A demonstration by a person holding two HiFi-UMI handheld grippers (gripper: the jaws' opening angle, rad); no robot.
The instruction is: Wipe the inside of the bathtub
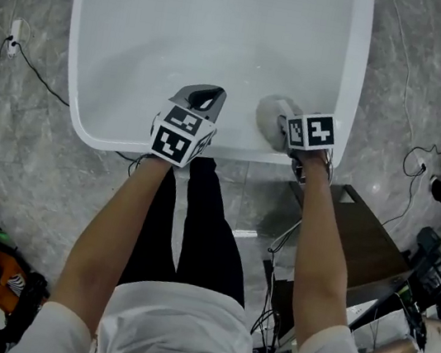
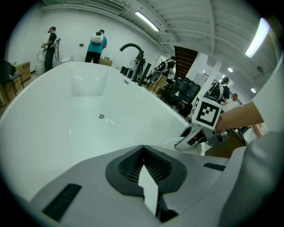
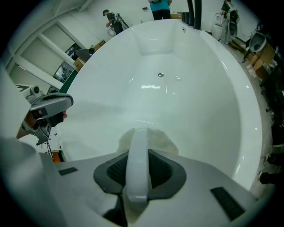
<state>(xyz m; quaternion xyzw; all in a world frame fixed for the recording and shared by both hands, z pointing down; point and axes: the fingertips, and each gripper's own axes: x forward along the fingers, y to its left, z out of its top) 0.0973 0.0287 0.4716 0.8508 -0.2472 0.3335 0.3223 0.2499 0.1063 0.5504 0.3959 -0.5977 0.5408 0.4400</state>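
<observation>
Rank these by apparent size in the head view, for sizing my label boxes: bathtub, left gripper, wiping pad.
bathtub, by far the largest
left gripper
wiping pad, smallest, though the right gripper covers part of it

Glossy, smooth bathtub [image 1: 187,23]; wiper pad [image 3: 164,139] — fluffy cloth

The cloth [image 1: 270,113] lies in the bathtub [image 1: 79,110], right of the left claw [image 1: 208,94].

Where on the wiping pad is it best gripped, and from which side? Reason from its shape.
Grip the white handle arched across the back of the pad, coming from the side away from the bathtub wall. It is a narrow bar the fingers can close on, and the soft face is left free to wipe. The right gripper holds it so.
</observation>
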